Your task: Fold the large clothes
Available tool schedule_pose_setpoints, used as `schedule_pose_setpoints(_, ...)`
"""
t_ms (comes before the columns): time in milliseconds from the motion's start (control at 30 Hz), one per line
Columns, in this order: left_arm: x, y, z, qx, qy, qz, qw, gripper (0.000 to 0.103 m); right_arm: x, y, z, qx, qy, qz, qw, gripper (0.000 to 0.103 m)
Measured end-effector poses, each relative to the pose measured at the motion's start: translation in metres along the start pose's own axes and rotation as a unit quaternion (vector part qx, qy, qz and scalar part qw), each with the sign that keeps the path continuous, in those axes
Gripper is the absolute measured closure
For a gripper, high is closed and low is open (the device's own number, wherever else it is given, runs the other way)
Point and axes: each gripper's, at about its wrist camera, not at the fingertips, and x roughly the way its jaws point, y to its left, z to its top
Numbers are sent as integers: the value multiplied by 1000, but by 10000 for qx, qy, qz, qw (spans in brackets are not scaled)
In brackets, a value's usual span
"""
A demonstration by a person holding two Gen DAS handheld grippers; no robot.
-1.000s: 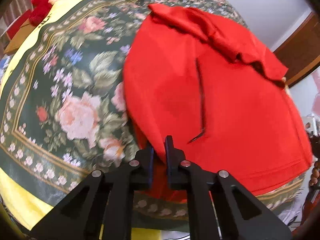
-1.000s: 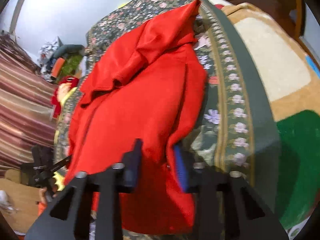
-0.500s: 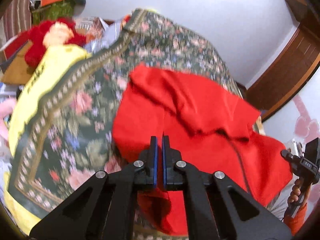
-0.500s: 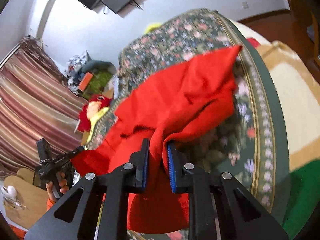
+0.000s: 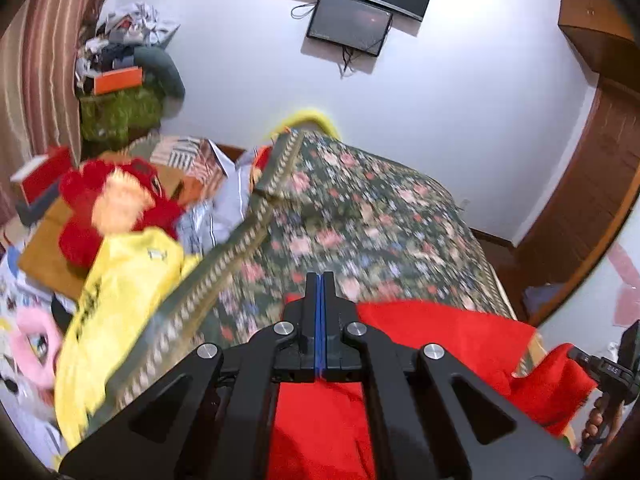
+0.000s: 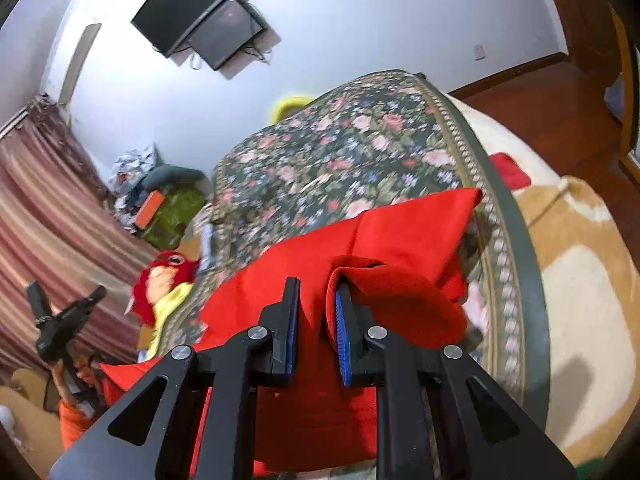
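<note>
we hold the red garment (image 6: 400,240) by its near edge, lifted over the bed (image 6: 360,140); left gripper (image 5: 319,292) and right gripper (image 6: 317,300) both pinch cloth. no fold laid yet.

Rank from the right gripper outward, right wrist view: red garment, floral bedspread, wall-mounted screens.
1. red garment: clamped in the right gripper.
2. floral bedspread: beyond the garment, under it.
3. wall-mounted screens: upper left, on the far wall.

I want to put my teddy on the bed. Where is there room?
The far half of the flowery bedspread is bare, beyond the red garment. The side with the red plush toy and yellow cloth is crowded.
</note>
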Motion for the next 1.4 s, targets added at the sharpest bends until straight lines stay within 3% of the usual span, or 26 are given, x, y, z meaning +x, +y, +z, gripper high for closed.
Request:
schedule_pose_setpoints(167,47,-10,2,386,528,74,9978,103,20,-17,5,178,114,-130,9997,88)
schedule_pose_setpoints(300,68,-16,-41,826,1058,231,9907,96,16,-32,-13,216,295,-327,9988,88)
schedule_pose_setpoints(433,76,-5,-86,690,1792,119,9813,71,-1,-42,-27,214,420,-472,9978,88)
schedule_pose_setpoints(533,68,0,-109,528,1986,101,9786,45,-17,-45,-38,193,530,-545,9969,88)
schedule_pose_setpoints(600,57,4,-124,404,2098,82,9769,37,-26,-44,-47,136,607,-577,9964,88)
schedule_pose_setpoints(900,17,15,-188,-39,2703,-32,9628,30,-28,-53,-95,57,1246,-990,9872,83)
schedule_pose_setpoints(1033,8,29,-217,-399,2861,76,9573,26,-28,-60,-109,116,1421,-1107,9836,73)
schedule_pose_setpoints(1133,8,45,-244,-846,3109,159,9465,25,-30,-67,-113,214,1509,-1160,9815,67)
schedule_pose_setpoints(1233,11,57,-269,-1464,3358,-255,9301,25,-34,-72,-113,323,1582,-1126,9804,59)
schedule_pose_setpoints(1300,7,60,-274,-1652,3262,-381,9300,25,-35,-73,-113,351,1661,-1108,9792,47)
schedule_pose_setpoints(1400,2,57,-278,-1641,3197,-483,9319,22,-34,-75,-117,283,1738,-1025,9790,44)
